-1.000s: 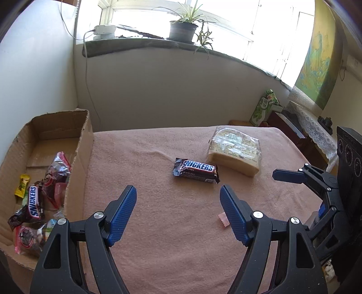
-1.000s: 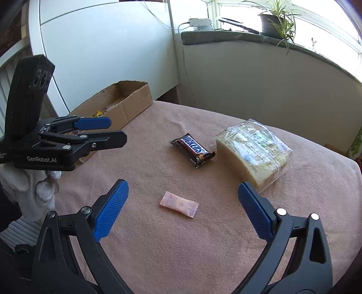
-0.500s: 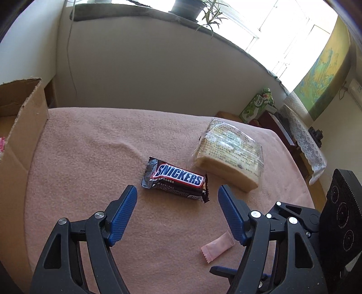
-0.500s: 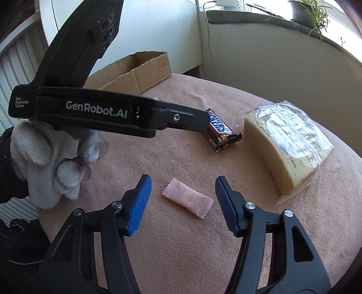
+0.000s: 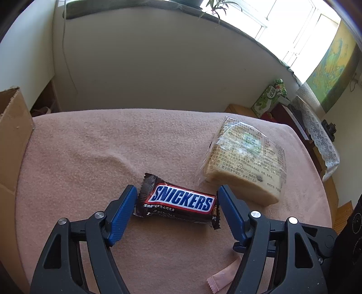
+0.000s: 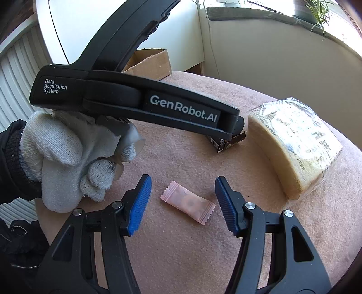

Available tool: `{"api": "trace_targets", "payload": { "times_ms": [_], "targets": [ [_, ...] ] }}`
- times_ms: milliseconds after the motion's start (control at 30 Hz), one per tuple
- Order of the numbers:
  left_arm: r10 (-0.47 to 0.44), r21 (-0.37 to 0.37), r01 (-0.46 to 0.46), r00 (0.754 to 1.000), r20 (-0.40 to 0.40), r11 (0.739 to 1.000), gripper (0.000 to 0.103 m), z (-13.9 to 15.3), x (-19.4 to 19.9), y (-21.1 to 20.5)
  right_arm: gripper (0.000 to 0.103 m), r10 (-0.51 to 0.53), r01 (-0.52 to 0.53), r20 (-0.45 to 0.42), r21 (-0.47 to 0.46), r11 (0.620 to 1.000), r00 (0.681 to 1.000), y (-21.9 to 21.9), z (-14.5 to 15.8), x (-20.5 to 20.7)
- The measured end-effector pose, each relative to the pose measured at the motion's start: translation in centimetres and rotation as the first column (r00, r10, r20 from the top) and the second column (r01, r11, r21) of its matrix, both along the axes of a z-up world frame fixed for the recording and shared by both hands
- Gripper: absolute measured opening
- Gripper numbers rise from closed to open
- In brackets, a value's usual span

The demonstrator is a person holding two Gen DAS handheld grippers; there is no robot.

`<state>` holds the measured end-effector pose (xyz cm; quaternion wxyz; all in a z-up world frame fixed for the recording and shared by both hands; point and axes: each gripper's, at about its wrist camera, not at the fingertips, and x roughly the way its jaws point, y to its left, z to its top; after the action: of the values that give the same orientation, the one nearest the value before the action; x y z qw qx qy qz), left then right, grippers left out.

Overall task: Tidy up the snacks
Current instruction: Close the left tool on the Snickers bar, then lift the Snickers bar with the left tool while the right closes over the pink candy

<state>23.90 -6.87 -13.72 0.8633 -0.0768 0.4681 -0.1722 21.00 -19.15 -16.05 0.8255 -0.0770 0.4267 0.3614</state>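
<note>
Hidden/cut off: in the left wrist view, only one crimped end of the pink candy [image 5: 222, 277] showed, the rest behind the right finger of the left tongs [image 5: 177, 211]. The box [image 5: 12, 140] was cut by the left edge; its contents were out of view. In the right wrist view, the left tongs' body covered most of the Snickers bar [image 6: 228, 141]; only a dark wrapper end showed. The box [image 6: 150, 64] was largely behind it too.

Pose: left tongs pointed steeply down, jaws wide, one blue pad at each end of the Snickers bar [image 5: 178, 202]. Left pad stood just beside the crimped end; right pad looked to be at the other end, contact not certain. Bar lay flat on the desk [image 5: 90, 147], not gripped. Right tongs [image 6: 183, 200] also pointed down; jaws had just been closing to a medium gap, with the candy [image 6: 187, 204] lying between the pads, clear of both. A white-gloved hand [image 6: 67, 158] with a dark sleeve held the left tongs' handle.

Surface/room: desk covered in pink cloth. The wrapped cake [image 5: 246, 161] lay just beyond the bar, to the right. Box at the desk's far left. Behind: pale wall, windowsill with a plant [image 6: 316, 11], bright window.
</note>
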Motion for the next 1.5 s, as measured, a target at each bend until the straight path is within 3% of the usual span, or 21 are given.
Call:
{"api": "trace_targets", "payload": {
  "times_ms": [100, 200, 433, 567, 667, 733, 1067, 1100, 1167, 1300, 1500],
  "targets": [
    [0.005, 0.014, -0.005, 1.0, 0.008, 1.0, 0.073, 0.0, 0.1, 0.0, 0.062, 0.005, -0.006, -0.003, -0.009, 1.0, 1.0, 0.3, -0.1, 0.2],
    [0.005, 0.022, -0.006, 1.0, 0.019, 1.0, 0.063, 0.0, 0.0, 0.3, 0.062, 0.006, -0.006, -0.005, -0.017, 1.0, 1.0, 0.5, -0.1, 0.2],
    [-0.036, 0.029, 0.035, 0.999, 0.037, 0.999, 0.055, 0.1, -0.3, 0.2, 0.062, 0.016, -0.015, 0.009, -0.074, 0.997, 1.0, 2.4, -0.2, 0.4],
    [-0.055, 0.015, 0.054, 0.998, 0.028, 0.998, 0.055, 0.0, -0.3, 0.5, 0.061, 0.048, -0.046, 0.023, -0.105, 0.993, 0.999, 3.4, -0.4, -0.8],
    [-0.057, 0.014, 0.057, 0.998, 0.028, 0.998, 0.055, -0.1, 0.0, 0.4, 0.05, 0.063, -0.059, 0.027, -0.123, 0.991, 0.998, 3.7, -0.4, -1.3],
    [-0.058, 0.023, 0.057, 0.998, 0.037, 0.998, 0.054, -0.1, 0.1, 0.0, 0.048, 0.057, -0.054, 0.025, -0.122, 0.991, 0.998, 3.8, -0.3, -1.2],
    [-0.069, 0.056, 0.067, 0.997, 0.037, 0.996, 0.059, -0.3, 0.1, -1.1, 0.048, 0.065, -0.059, 0.042, -0.146, 0.988, 0.997, 5.0, -0.6, -2.5],
    [-0.08, 0.052, 0.078, 0.996, 0.039, 0.996, 0.053, -0.3, -0.1, -1.1, 0.047, 0.064, -0.058, 0.04, -0.144, 0.988, 0.997, 5.0, -0.6, -2.5],
    [-0.084, 0.051, 0.082, 0.996, 0.043, 0.995, 0.051, -0.3, -0.2, -1.2, 0.042, 0.057, -0.051, 0.041, -0.148, 0.988, 0.998, 4.9, -1.0, -2.0],
    [-0.076, 0.048, 0.072, 0.994, 0.075, 0.996, 0.039, 0.2, -0.9, -1.0, 0.041, 0.049, -0.041, 0.045, -0.153, 0.987, 0.998, 4.9, -0.9, -2.0],
    [-0.059, 0.045, 0.055, 0.994, 0.091, 0.997, 0.038, 0.4, -1.3, -1.3, 0.04, 0.031, -0.021, 0.061, -0.16, 0.987, 0.998, 5.3, -0.3, -2.5]
  ]
}}
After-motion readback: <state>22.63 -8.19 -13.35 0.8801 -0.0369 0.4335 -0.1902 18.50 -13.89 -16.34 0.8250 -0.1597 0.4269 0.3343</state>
